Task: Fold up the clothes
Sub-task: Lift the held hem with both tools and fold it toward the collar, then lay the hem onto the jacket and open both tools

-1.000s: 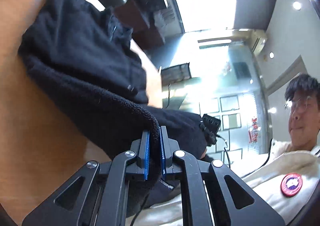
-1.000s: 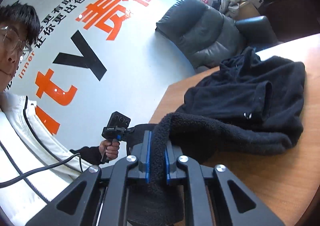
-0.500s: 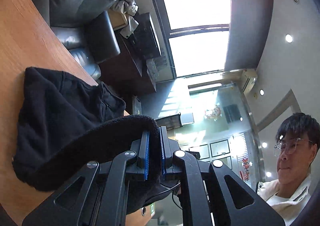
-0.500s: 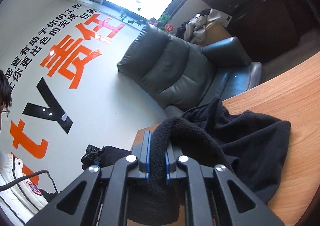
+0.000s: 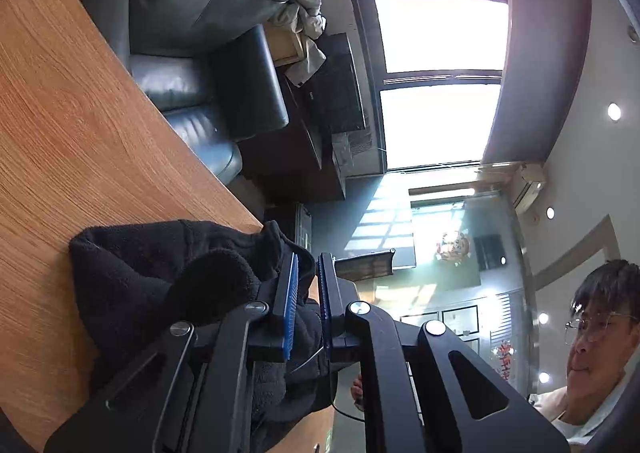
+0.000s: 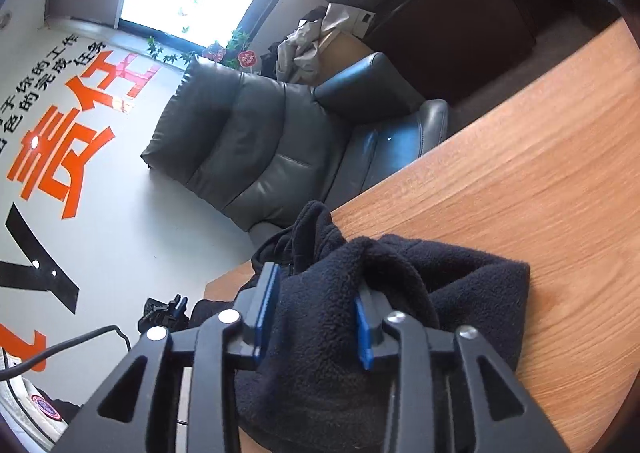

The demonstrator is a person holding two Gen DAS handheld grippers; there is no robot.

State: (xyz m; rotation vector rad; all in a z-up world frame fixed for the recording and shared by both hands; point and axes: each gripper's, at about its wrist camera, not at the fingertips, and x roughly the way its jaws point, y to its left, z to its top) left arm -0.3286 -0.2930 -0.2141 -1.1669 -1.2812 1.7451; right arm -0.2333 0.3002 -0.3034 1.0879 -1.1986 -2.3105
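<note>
We see a wooden table (image 6: 540, 181), with a grey leather armchair (image 6: 256, 149) just past its edge. Black fleece garment (image 6: 460, 285) is bunched at that edge. Left gripper (image 5: 307, 305) is clamped on a fold of it; right gripper (image 6: 314, 313) jaws are opening, fleece between them.

A wooden tabletop (image 5: 80, 125) curves past a grey leather armchair (image 6: 248, 141). Behind the chair stand a dark cabinet (image 5: 336, 93) and a heap of pale cloth (image 6: 308, 45). Bright windows (image 5: 440, 125) and a white wall with orange lettering (image 6: 72, 133) frame the room.
</note>
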